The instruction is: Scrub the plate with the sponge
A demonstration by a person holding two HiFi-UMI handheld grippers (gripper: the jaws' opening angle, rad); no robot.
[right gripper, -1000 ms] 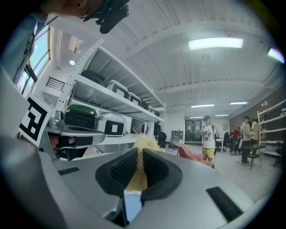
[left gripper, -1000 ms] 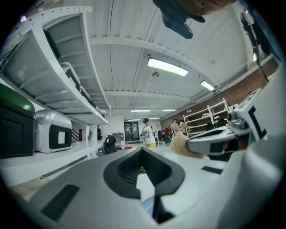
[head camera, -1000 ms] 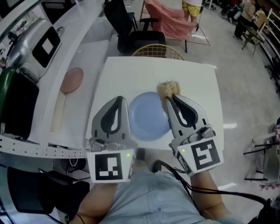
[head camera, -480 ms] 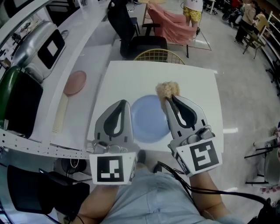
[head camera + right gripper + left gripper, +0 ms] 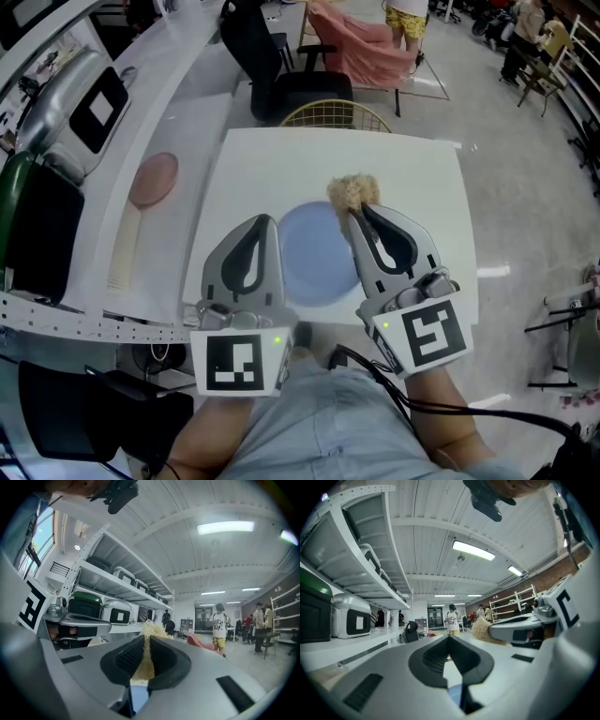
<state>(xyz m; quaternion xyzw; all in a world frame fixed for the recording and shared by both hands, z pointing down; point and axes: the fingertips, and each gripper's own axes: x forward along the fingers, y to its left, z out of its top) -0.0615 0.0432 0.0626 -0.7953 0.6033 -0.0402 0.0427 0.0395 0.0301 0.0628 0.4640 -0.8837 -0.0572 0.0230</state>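
Note:
A round blue plate point(image 5: 314, 253) lies on the white table point(image 5: 422, 187), between my two grippers. My right gripper point(image 5: 352, 216) is shut on a tan, fluffy sponge point(image 5: 352, 192), which sticks out past its tips at the plate's far right rim. In the right gripper view, the sponge point(image 5: 143, 665) fills the slit between the jaws of that gripper point(image 5: 145, 638). Lying along the plate's left edge, my left gripper point(image 5: 266, 225) has its jaws shut with nothing between them. From the left gripper view, the left gripper point(image 5: 449, 637) faces the sponge point(image 5: 480, 629) to its right.
A pink round pad on a long pale handle point(image 5: 150, 178) lies on the counter to the left. A silver appliance point(image 5: 80, 94) and a green-lidded box point(image 5: 23, 202) stand further left. A wire chair point(image 5: 337, 114) and a black chair point(image 5: 277, 66) stand beyond the table's far edge.
My right gripper has shifted the sponge slightly to the left along the plate's far rim. The left gripper has barely moved.

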